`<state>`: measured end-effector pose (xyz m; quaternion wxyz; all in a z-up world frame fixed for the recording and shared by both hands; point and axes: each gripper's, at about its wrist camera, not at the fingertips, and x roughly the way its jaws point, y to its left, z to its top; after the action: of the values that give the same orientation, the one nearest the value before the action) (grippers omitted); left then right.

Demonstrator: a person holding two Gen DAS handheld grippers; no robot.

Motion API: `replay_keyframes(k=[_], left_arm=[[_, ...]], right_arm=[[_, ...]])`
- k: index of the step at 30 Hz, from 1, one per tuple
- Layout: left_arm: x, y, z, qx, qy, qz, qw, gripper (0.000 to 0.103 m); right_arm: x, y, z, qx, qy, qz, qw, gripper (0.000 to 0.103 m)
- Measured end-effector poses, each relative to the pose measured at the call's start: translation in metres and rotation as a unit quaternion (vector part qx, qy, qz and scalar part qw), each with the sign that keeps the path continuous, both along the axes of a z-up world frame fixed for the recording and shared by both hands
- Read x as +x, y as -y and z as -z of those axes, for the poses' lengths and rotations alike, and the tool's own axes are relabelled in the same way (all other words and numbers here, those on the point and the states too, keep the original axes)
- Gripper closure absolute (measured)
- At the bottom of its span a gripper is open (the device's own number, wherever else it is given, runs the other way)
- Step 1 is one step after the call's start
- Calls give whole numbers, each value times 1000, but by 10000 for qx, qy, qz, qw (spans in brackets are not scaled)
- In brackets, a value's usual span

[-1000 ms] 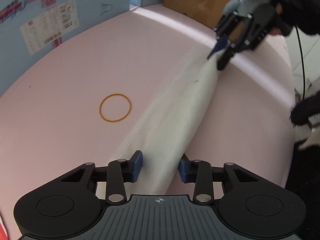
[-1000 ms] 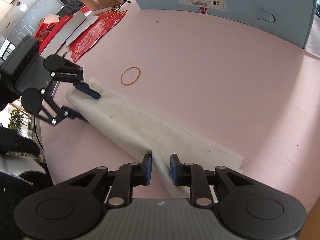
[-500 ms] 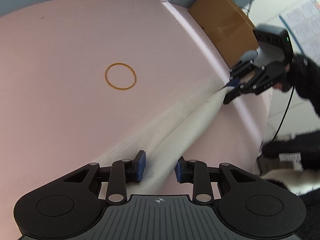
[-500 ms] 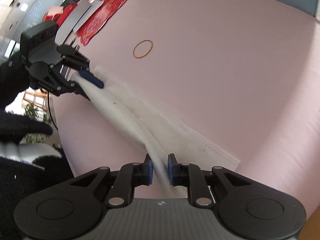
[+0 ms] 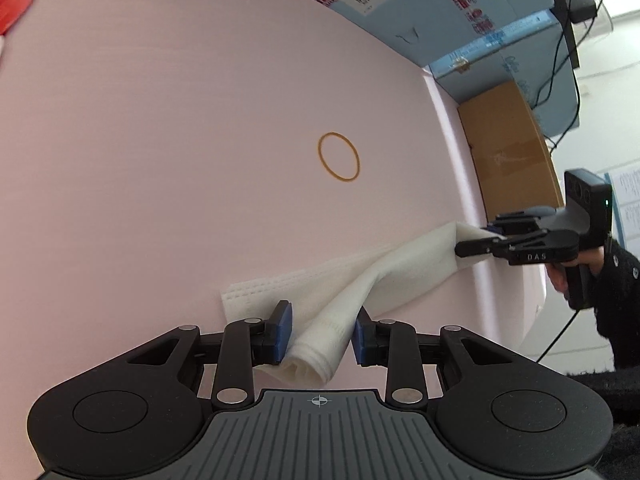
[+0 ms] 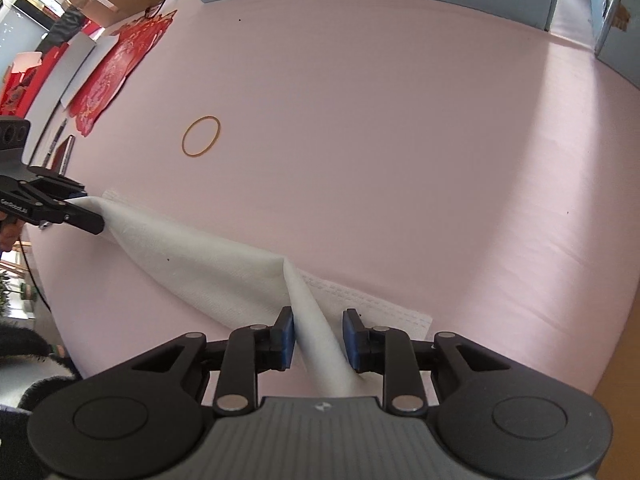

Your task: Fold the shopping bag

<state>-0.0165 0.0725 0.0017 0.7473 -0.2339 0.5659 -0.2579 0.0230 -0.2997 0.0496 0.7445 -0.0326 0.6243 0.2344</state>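
A white non-woven shopping bag (image 5: 400, 276) lies as a long folded strip on the pink table (image 5: 160, 160), lifted and twisted between both grippers. In the left wrist view my left gripper (image 5: 322, 332) is shut on one bunched end. At the far end my right gripper (image 5: 464, 244) pinches the other end. In the right wrist view the bag (image 6: 200, 264) rises in a ridge that runs between the pads of my right gripper (image 6: 319, 334), whose jaws are opening while the cloth still fills the gap. My left gripper (image 6: 94, 220) holds the far corner there.
A tan rubber band (image 5: 344, 179) (image 6: 196, 155) lies flat on the table beyond the bag. A blue printed box (image 5: 400, 0) and a brown carton (image 5: 508, 152) stand along the back edge. Red paper cut-outs (image 6: 108, 76) lie at the left. A dark sleeve (image 5: 616, 280) is at the right.
My left gripper has rolled and swung sideways with its end, twisting the strip and lifting it off its stitched lower layer. The right gripper kept its place; its jaws narrowed, then widened.
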Motion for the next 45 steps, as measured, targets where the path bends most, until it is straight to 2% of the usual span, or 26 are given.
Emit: replay_keyframes(k=[2,5,8,10,11,12,13,15,16,17,18,19,21,23,24,26,28,29,31,33,37,40,41,42,43,45], left_arm=[[-1,-4,0,32,20,-212,9998,73],[-1,-1,-8,394,116,-393,9984,73],[-10,-3,-15,943,292,-404,9943,73],[-16,7,-22,1362,512,-253,9890,73],[-20,14,-28,1752,690,-154,9820,66],[-24,22,-35,2209,892,-50,9712,59],[-29,30,-44,2724,1157,0,9552,49],[-38,40,-62,3316,1726,-25,9275,42],[-45,49,-76,3633,2165,-78,9061,39],[-49,54,-86,3773,2447,-120,8931,37],[-53,59,-95,3772,2724,-140,8850,35],[-57,68,-104,3624,3042,-109,8809,35],[-59,87,-113,3115,3433,20,8861,35],[-48,115,-100,2668,3485,284,8981,35],[-42,129,-92,2577,3435,382,9023,35],[-29,159,-58,2700,2954,708,9137,35],[-28,168,-37,2814,2708,827,9169,33],[-31,169,-28,2861,2652,848,9168,32],[-37,168,-23,2875,2740,854,9137,32],[-36,169,-23,2885,2716,869,9140,32],[-32,170,-22,2902,2701,904,9136,28],[-32,166,-22,2929,2699,886,9130,24],[-33,165,-22,2941,2701,875,9126,24],[-34,165,-24,2953,2707,866,9121,24],[-37,167,-28,3007,2854,839,9061,24],[-46,170,-36,3067,3212,835,8921,26]], right_arm=[[-5,-7,0,-193,123,35,9997,76],[-10,-8,1,-290,199,235,9991,76],[-11,4,3,-89,139,653,9977,74],[-13,8,4,-88,171,669,9976,74],[-14,7,4,-151,212,603,9978,74],[-15,4,4,-240,272,517,9980,74],[-16,-2,3,-373,362,381,9979,74],[-20,-12,2,-640,553,103,9964,74],[-22,-16,2,-737,638,4,9952,74],[-23,-16,2,-762,679,-30,9948,74],[-24,-15,2,-751,702,-42,9947,74],[-24,-13,2,-710,711,-30,9949,74],[-23,-11,4,-572,711,27,9958,74],[-22,-10,5,-455,716,64,9964,74],[-22,-8,5,-414,721,51,9965,73],[-21,-4,4,-318,722,7,9969,71],[-20,2,2,-218,648,71,9976,70],[-21,7,0,-165,601,191,9979,69],[-22,19,-2,-105,543,485,9973,53],[-26,33,-1,-162,542,877,9945,49],[-28,58,4,-224,632,1763,9821,50],[-32,57,6,-638,821,2084,9725,46],[-33,55,7,-789,898,2122,9699,42],[-35,51,8,-942,993,2138,9672,34],[-38,47,9,-1108,1113,2172,9634,31],[-42,42,10,-1227,1270,2203,9593,31]])
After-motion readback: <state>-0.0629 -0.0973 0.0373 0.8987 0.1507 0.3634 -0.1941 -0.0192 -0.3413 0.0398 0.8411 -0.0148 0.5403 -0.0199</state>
